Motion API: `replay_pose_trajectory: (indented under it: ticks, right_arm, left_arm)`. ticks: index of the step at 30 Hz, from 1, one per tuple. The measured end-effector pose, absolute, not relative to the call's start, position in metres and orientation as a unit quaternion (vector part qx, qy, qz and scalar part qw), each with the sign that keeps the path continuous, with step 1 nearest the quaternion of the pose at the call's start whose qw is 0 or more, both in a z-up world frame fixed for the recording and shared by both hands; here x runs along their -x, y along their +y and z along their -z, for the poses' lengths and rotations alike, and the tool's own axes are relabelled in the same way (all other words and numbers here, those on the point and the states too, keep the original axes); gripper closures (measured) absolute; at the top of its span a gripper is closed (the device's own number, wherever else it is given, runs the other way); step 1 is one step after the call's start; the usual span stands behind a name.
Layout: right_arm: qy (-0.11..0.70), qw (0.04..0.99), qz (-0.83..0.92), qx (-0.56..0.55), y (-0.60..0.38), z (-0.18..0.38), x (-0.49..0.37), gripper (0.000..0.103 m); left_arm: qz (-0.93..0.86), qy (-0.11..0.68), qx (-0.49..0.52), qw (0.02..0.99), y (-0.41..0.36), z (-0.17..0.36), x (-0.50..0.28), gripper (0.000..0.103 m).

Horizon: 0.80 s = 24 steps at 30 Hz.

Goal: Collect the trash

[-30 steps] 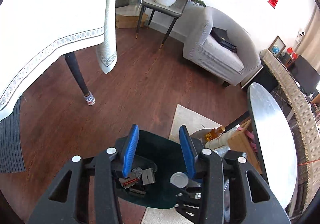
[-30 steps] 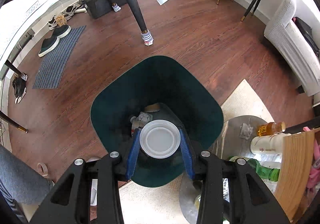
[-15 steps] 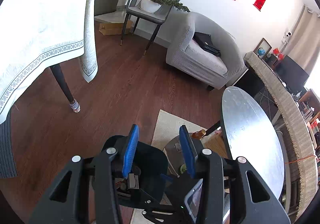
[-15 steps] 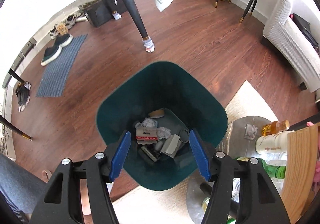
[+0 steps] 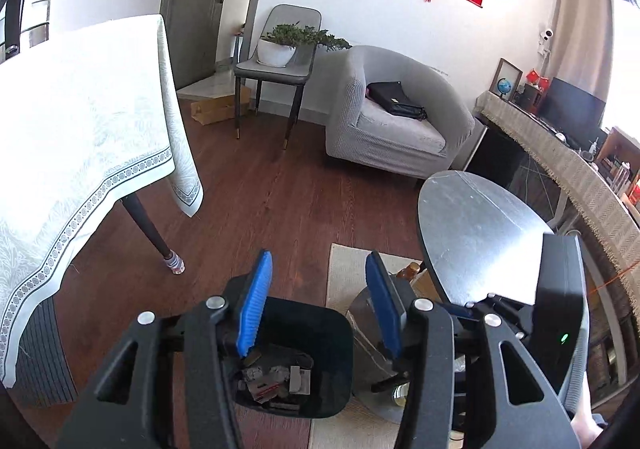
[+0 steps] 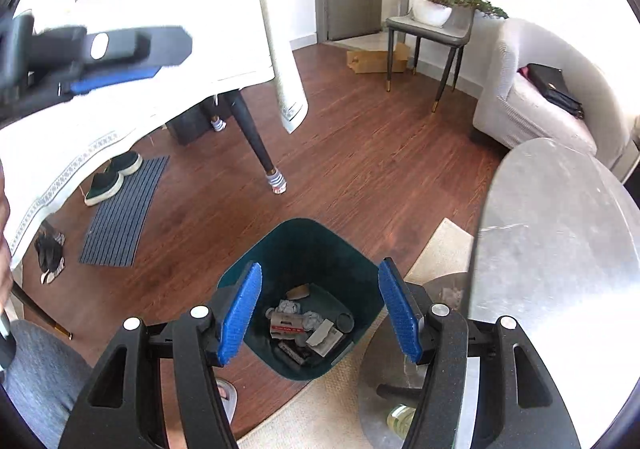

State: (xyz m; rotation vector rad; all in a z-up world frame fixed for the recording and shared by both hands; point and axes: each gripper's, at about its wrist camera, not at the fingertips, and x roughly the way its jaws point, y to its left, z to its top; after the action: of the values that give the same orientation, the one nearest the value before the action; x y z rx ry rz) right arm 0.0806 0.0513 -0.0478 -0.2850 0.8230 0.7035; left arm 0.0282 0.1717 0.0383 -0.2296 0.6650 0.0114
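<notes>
A dark teal bin [image 6: 304, 245] stands on the wood floor with crumpled paper and wrappers [image 6: 304, 325] in its bottom. High above it my right gripper [image 6: 320, 313] is open, and nothing lies between its blue pads. My left gripper [image 5: 320, 305] also hangs above the bin [image 5: 328, 349], near the far rim. Its jaws are opening and hold nothing. The litter [image 5: 276, 381] shows under its left finger. The left gripper [image 6: 116, 61] appears blurred at the top left of the right wrist view.
A cloth-covered dining table [image 5: 80, 129] and its leg [image 5: 152, 233] stand to the left, and a round grey coffee table [image 5: 480, 233] on a beige rug [image 5: 348, 269] to the right. Bottles sit under it. A striped mat [image 6: 120, 209] with shoes lies left; a person's leg [image 6: 36, 377] is close.
The round white cup held by my right gripper is gone from its jaws, which now stand wide. Both grippers have risen away from the bin. The left jaws have spread wider.
</notes>
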Motion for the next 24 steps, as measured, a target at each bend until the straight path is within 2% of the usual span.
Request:
replay_pose_trajectory:
  ticks: [4, 5, 7, 12, 18, 24]
  right_arm:
    - [0.363, 0.877, -0.299, 0.102, 0.009, 0.021, -0.075, 0.041]
    - [0.357, 0.884, -0.287, 0.098, -0.003, 0.017, -0.072, 0.036]
    - [0.342, 0.897, -0.263, 0.093, -0.028, 0.011, -0.064, 0.028]
    - [0.328, 0.917, -0.215, 0.071, -0.089, 0.01, -0.049, 0.02]
    - [0.329, 0.926, -0.182, 0.036, -0.143, 0.008, -0.026, 0.012]
    - [0.321, 0.932, -0.163, 0.038, -0.183, -0.006, 0.017, 0.01]
  left_arm:
    - [-0.001, 0.337, 0.093, 0.937, 0.154, -0.029, -0.01, 0.032]
    - [0.002, 0.337, 0.088, 0.937, 0.149, -0.028, -0.005, 0.028]
    - [0.002, 0.332, 0.067, 0.941, 0.139, -0.027, 0.005, 0.014]
    - [0.006, 0.327, 0.02, 0.945, 0.116, -0.027, 0.028, 0.01]
    - [-0.003, 0.333, -0.004, 0.943, 0.103, -0.021, 0.043, 0.01]
    - [-0.001, 0.347, 0.003, 0.938, 0.096, -0.007, 0.058, 0.01]
